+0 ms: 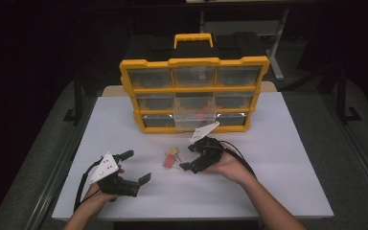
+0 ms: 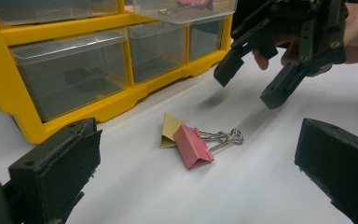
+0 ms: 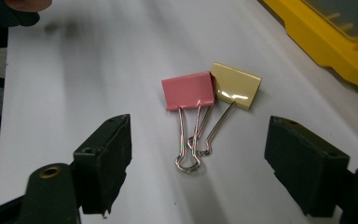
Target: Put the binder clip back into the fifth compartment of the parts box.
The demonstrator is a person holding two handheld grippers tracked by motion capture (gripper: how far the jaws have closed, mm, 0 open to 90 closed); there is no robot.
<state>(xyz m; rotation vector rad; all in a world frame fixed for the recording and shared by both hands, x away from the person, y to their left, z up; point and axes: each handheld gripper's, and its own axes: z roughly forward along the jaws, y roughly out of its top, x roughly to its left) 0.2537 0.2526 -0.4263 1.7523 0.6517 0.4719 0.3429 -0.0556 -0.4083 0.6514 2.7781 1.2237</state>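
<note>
Jaws of the right gripper (image 1: 189, 154) stand apart with nothing between them, hanging just short of two binder clips — a pink clip (image 3: 189, 90) and a yellow clip (image 3: 237, 85) touching it, both flat on the white worktop (image 1: 278, 182) near the yellow organizer (image 1: 194, 62). The left gripper (image 1: 139, 166) (parked off to the side) is also spread wide and empty. Judging by this, the approach is under way; next the right jaws must straddle one clip's body and pinch it cleanly.

pink binder clip (image 3: 189, 90), yellow binder clip (image 3: 237, 85), yellow organiser (image 1: 194, 95)
</note>
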